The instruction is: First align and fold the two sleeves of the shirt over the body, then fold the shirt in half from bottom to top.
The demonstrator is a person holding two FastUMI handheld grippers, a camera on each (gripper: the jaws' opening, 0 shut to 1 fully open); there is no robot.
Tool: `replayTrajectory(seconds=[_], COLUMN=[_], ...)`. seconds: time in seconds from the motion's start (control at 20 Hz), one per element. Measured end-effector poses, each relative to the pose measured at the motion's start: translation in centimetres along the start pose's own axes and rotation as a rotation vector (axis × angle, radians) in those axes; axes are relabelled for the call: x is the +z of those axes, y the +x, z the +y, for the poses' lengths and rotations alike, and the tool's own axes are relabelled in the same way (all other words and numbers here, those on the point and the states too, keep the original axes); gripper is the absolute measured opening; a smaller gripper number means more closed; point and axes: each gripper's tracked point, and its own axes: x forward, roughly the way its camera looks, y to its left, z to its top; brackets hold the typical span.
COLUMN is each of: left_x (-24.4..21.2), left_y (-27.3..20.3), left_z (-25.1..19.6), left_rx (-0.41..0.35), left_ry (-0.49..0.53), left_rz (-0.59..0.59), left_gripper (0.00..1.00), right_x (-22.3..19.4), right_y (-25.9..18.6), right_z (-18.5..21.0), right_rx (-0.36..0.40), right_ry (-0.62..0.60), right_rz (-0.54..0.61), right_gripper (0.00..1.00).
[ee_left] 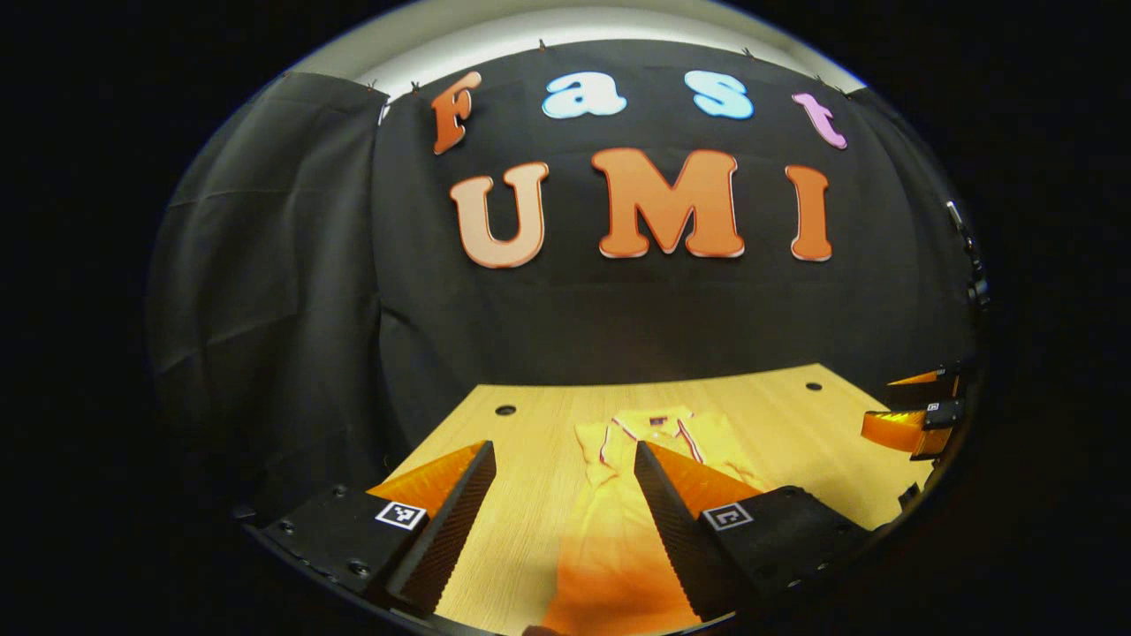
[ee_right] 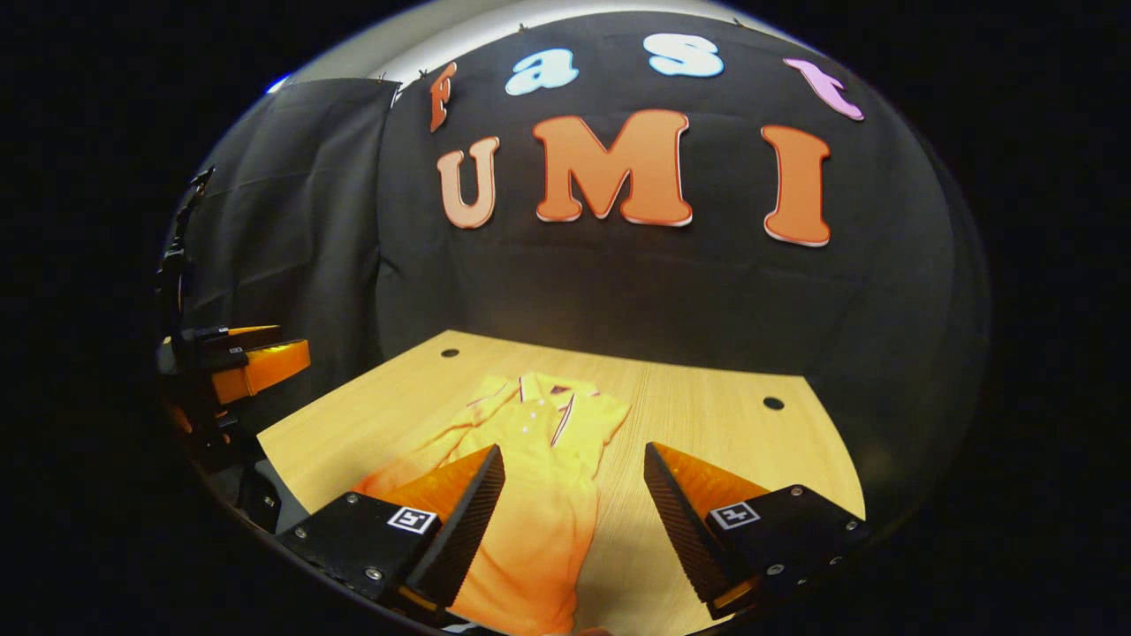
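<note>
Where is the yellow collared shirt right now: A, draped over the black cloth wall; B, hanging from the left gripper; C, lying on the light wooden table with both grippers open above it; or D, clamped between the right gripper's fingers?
C: the yellow collared shirt lies on the light wooden table, and both the left gripper and right gripper stand open, gripping nothing.

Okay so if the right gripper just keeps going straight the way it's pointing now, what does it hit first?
Most likely the yellow shirt. The right gripper is open, angled down toward the wooden table, with the shirt lying between its fingers in the right gripper view. Depth is unclear, so it may land on bare table just beside the cloth.
</note>
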Motion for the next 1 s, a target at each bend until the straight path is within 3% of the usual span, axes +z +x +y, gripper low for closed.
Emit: replayTrajectory(seconds=[0.35,0.7,1.0], left_x=[-9.9,-17.8,-25.0], left_y=[0.1,-1.4,-0.8], left_z=[-0.6,-0.2,-0.7], left_rx=[-0.095,-0.117,-0.153], left_ry=[-0.056,-0.073,-0.148], left_rz=[0.309,0.534,0.713], left_gripper=[0.98,0.99,0.99], right_x=[-8.8,-14.1,-18.9], right_y=[-0.7,-2.8,-3.9], right_z=[0.6,1.4,1.9], right_rx=[0.038,0.060,0.055], right_ry=[0.057,0.088,0.108], right_rz=[0.295,0.457,0.592], right_gripper=[0.98,0.98,0.98])
